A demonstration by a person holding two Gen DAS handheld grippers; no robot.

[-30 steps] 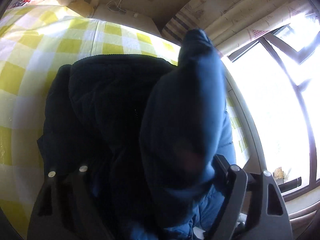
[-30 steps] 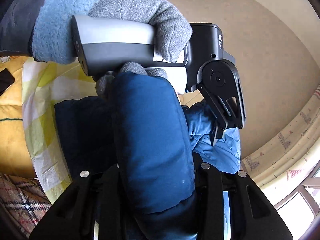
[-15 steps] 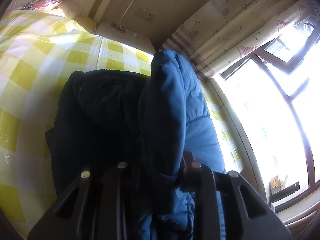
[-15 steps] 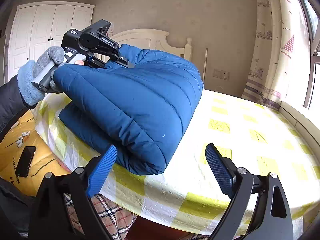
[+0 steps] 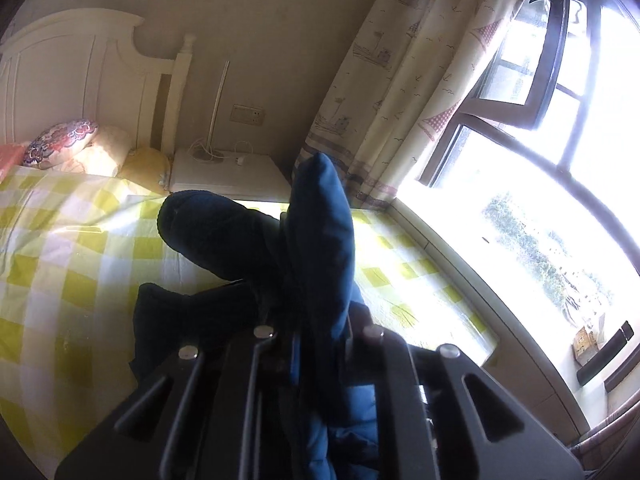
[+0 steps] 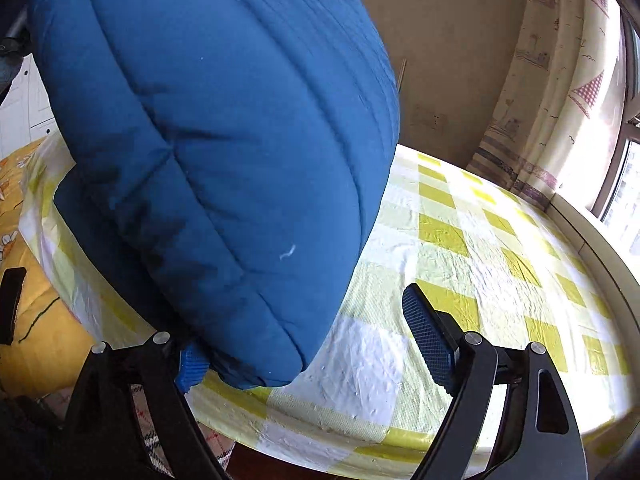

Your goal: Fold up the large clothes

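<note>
A blue padded jacket (image 6: 224,152) is lifted above the bed with the yellow-and-white checked sheet (image 6: 460,248). In the left wrist view my left gripper (image 5: 316,336) is shut on a fold of the jacket (image 5: 320,240), which sticks up between the jaws; a dark sleeve (image 5: 216,232) hangs to the left. In the right wrist view my right gripper (image 6: 316,344) is open. The jacket's lower edge hangs between its jaws, nearer the left blue pad (image 6: 192,364); the right pad (image 6: 428,340) is clear of it.
A white headboard (image 5: 80,76), pillows (image 5: 60,144) and a white bedside table (image 5: 228,172) stand at the far end. Curtains (image 5: 400,80) and a bright window (image 5: 540,200) are to the right. An orange cover (image 6: 24,288) with a dark object (image 6: 10,300) lies left of the bed.
The left gripper lifted the jacket fold higher and tilted up toward the headboard. The right gripper let go of the jacket a second ago and has moved in close beneath it.
</note>
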